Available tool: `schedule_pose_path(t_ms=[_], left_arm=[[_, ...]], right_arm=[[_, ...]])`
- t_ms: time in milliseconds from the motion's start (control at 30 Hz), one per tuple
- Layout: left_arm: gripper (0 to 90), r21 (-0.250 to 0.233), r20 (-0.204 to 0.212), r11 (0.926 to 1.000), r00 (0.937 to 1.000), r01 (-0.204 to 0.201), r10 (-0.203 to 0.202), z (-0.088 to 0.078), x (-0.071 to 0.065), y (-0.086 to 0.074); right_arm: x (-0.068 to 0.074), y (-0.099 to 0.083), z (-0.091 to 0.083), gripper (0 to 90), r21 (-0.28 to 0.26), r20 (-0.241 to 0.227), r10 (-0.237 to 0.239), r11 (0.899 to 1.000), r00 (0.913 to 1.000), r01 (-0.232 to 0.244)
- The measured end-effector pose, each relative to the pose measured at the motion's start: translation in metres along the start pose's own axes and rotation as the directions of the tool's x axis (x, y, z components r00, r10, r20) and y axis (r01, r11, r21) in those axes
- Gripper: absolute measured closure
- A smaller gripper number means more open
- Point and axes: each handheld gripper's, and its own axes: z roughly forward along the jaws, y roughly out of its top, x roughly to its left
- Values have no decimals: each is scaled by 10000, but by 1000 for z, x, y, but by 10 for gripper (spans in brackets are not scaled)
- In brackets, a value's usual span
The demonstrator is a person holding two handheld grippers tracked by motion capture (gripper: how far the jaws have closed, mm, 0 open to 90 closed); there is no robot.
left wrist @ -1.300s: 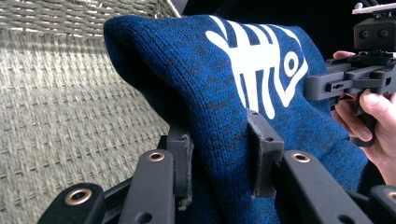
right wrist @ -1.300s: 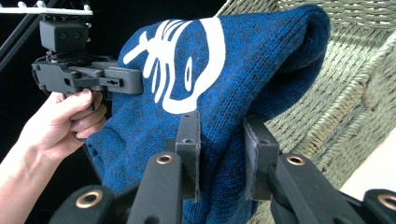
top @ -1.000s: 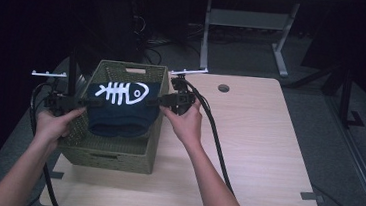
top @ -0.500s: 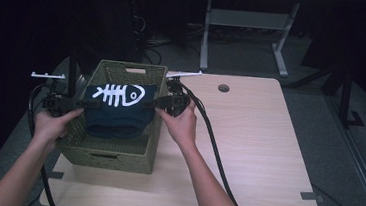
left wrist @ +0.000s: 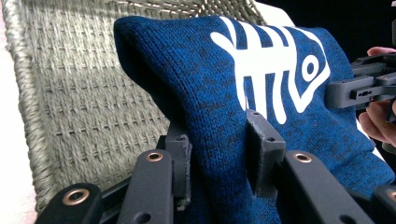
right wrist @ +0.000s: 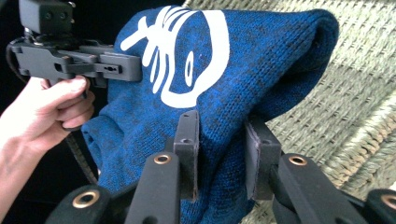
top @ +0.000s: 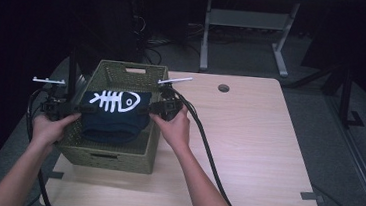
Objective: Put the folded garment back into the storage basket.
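Left gripper [top: 81, 108] and right gripper [top: 151, 108] each clamp a side of the folded blue knit garment with a white fishbone print [top: 112, 119], inside the woven green basket [top: 116, 155].

Knit sweater [top: 112, 119] held over woven basket [top: 116, 160], between two grippers.

Basket sits on left part of table [top: 256, 159], near its left edge; table's right part lies beyond it. Sweater hangs folded inside the basket opening, top edge level with the rim, basket wall behind it. Left gripper [top: 77, 108] grips sweater's left end, left hand [top: 51, 126] outside basket's left wall. Right gripper [top: 151, 108] grips sweater's right end, right hand [top: 174, 127] just over the right wall. Cable [top: 207, 150] trails from right gripper across table toward near edge. Hole [top: 223, 88] in table behind, right of basket.
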Motion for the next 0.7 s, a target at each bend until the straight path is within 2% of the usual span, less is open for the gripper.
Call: schedule_pose_path(t_ms=[200,300,533,633,700], left_arm=[[656,112,-137,9999,9999,-30,32,4,4,-2],[672,342,-289,9993,9994,-156,166,6,4,-3],[676,364,-438,9990,9987,-261,277,8,3,-3],[668,350,-454,9990,9986,-264,280,9,3,-3],[583,254,-986,9989,9942,-400,423,8,2,-3]], right_arm=[[-2,-2,4,689,180,97,-3,9998,10000,1],[-1,-4,5,685,220,330,-171,9996,9993,163],[-2,-7,5,682,283,521,-294,9992,9982,279],[0,-7,4,655,287,654,-340,9991,9973,322],[1,-6,2,633,187,878,-503,9986,9949,488]])
